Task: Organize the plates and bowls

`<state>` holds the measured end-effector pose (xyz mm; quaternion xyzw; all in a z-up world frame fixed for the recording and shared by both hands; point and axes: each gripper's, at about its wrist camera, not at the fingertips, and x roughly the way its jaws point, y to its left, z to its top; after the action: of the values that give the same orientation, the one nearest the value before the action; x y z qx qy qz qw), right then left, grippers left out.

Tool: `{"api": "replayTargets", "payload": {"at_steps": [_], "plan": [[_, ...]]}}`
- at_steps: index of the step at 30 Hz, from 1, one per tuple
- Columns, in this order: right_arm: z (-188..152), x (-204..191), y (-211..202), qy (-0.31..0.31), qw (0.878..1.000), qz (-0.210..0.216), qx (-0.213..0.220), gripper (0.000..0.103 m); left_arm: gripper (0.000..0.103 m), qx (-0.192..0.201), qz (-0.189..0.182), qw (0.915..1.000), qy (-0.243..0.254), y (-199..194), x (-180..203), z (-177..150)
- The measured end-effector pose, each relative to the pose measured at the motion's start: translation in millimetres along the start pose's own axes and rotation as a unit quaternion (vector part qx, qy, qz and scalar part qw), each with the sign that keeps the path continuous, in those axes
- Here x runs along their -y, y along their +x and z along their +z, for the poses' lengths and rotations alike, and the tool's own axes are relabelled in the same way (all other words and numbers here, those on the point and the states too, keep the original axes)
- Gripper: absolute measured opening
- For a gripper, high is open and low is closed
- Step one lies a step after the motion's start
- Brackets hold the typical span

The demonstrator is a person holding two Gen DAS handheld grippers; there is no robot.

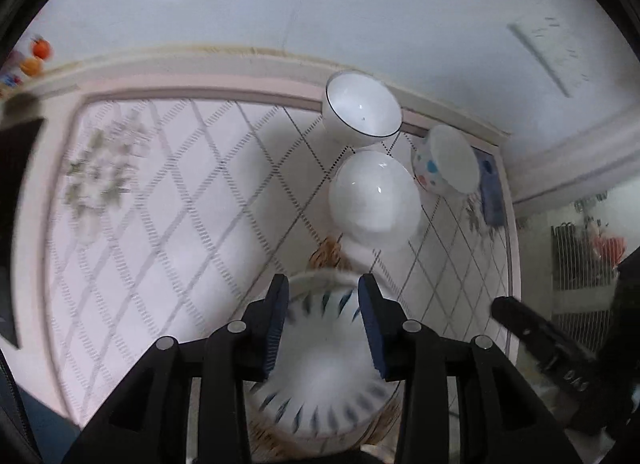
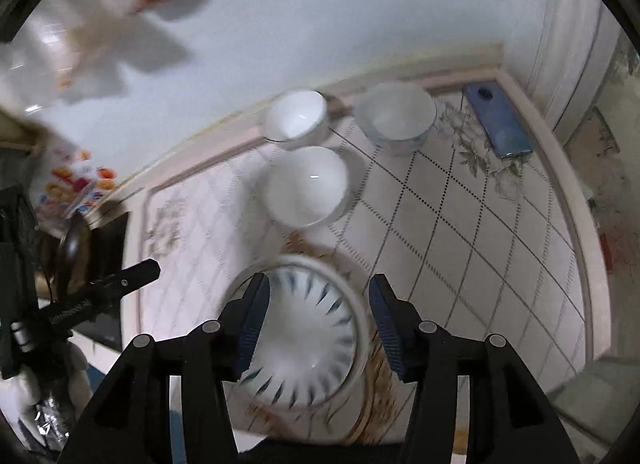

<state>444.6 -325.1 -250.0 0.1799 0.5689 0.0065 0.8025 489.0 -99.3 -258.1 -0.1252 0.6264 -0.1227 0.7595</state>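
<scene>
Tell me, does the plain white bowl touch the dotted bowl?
Apart. The right wrist view shows tablecloth between the plain white bowl and the dotted bowl.

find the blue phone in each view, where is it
Left wrist view: the phone lies at the right edge of the table, just right of the dotted bowl.
Right wrist view: the phone lies in the upper right, at the table's far corner, right of the back bowls.
Shared landmark: the plain white bowl sits mid-table in both views, beyond the blue-striped bowl.
</scene>
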Motion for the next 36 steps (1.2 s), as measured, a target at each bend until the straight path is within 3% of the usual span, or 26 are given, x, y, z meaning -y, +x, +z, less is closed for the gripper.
{"api": "replayTargets", "payload": {"at_steps": [6, 12, 13, 14, 17, 18, 21, 28, 36], "plan": [[62, 39, 92, 0.018, 0.998, 0.017, -0.053, 0.055, 0.034, -0.046, 0.006, 0.9985, -0.029, 78, 6, 37], [105, 54, 157, 0.016, 0.994, 0.044, -0.1, 0.054, 0.033, -0.076, 0.023, 0.9959, -0.044, 124, 4, 59], [108, 54, 163, 0.015, 0.993, 0.047, -0.105, 0.051, 0.033, -0.076, 0.027, 0.9957, -0.044, 127, 4, 59], [112, 53, 173, 0.013, 0.992, 0.051, -0.112, 0.042, 0.032, -0.074, 0.032, 0.9957, -0.046, 129, 4, 59], [119, 50, 192, -0.001, 0.991, 0.05, -0.127, 0.015, 0.016, -0.068, 0.039, 0.9962, -0.038, 131, 7, 59], [119, 49, 197, -0.006, 0.99, 0.05, -0.13, 0.013, 0.014, -0.065, 0.043, 0.9965, -0.028, 131, 12, 58], [118, 44, 201, -0.017, 0.99, 0.046, -0.131, 0.011, 0.013, -0.055, 0.078, 0.9954, -0.001, 133, 23, 56], [113, 42, 187, -0.024, 0.991, 0.051, -0.125, 0.011, 0.013, -0.044, 0.087, 0.995, 0.025, 123, 47, 41], [91, 62, 138, -0.017, 0.993, 0.049, -0.106, 0.011, 0.013, -0.04, 0.056, 0.9961, 0.055, 96, 88, 4]]}}
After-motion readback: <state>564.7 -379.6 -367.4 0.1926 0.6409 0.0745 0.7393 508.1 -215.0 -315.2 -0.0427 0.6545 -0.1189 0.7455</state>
